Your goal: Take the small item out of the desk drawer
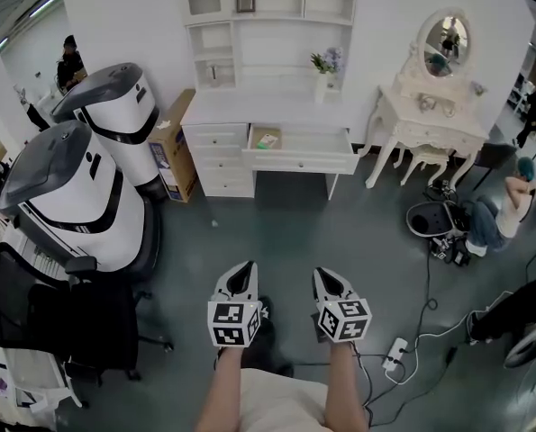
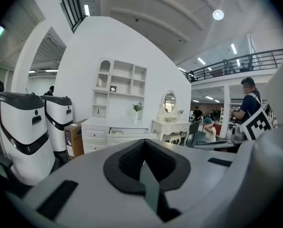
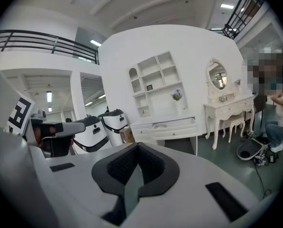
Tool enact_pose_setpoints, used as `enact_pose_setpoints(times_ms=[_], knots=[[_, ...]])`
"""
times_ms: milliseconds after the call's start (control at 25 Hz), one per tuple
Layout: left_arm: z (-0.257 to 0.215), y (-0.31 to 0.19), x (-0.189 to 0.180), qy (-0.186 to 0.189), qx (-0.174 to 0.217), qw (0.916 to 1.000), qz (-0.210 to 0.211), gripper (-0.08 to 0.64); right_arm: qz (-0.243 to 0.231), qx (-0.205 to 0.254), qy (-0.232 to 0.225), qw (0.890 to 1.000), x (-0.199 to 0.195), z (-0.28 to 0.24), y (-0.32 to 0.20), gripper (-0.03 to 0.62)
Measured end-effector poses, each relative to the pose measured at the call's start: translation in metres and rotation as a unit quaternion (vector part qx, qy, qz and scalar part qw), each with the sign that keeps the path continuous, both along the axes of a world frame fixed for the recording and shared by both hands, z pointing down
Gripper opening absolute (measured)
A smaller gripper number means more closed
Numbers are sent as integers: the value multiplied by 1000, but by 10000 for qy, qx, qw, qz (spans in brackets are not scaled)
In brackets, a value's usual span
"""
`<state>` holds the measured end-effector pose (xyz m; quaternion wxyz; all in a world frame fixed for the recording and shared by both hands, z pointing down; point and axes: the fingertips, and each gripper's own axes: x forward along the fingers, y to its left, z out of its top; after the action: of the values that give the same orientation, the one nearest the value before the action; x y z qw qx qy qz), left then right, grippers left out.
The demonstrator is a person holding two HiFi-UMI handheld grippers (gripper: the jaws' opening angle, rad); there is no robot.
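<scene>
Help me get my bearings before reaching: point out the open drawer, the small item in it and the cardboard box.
open drawer (image 1: pixel 304 163): head view, its white front panel.
small item (image 1: pixel 266 139): head view, its top, at the drawer's left end.
cardboard box (image 1: pixel 179 133): head view, its brown face.

I count two tongs of mine at lower centre: left gripper (image 1: pixel 243 275), right gripper (image 1: pixel 325 281). Upper left: two white machines (image 1: pixel 114 111) (image 1: pixel 74 196), one cardboard box (image 1: pixel 173 142). Top centre: one desk (image 1: pixel 249 106), one open drawer (image 1: pixel 299 163), one small item (image 1: pixel 266 139).
</scene>
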<state>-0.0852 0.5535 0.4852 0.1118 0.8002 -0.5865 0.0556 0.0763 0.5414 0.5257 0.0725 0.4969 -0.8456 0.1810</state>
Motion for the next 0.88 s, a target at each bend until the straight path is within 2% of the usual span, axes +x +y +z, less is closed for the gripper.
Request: enact_pose_setpoints(times_ms=[400, 680, 880], knots=[[-25, -105, -2, 384, 108, 9992, -20, 15, -311, -7, 370, 9988, -15, -22, -90, 25], [-26, -201, 4, 590, 52, 9982, 67, 15, -88, -22, 533, 9985, -1, -23, -169, 25], [-31, -270, 2, 619, 76, 9977, 274, 15, 500, 17, 484, 9976, 8, -32, -238, 25]])
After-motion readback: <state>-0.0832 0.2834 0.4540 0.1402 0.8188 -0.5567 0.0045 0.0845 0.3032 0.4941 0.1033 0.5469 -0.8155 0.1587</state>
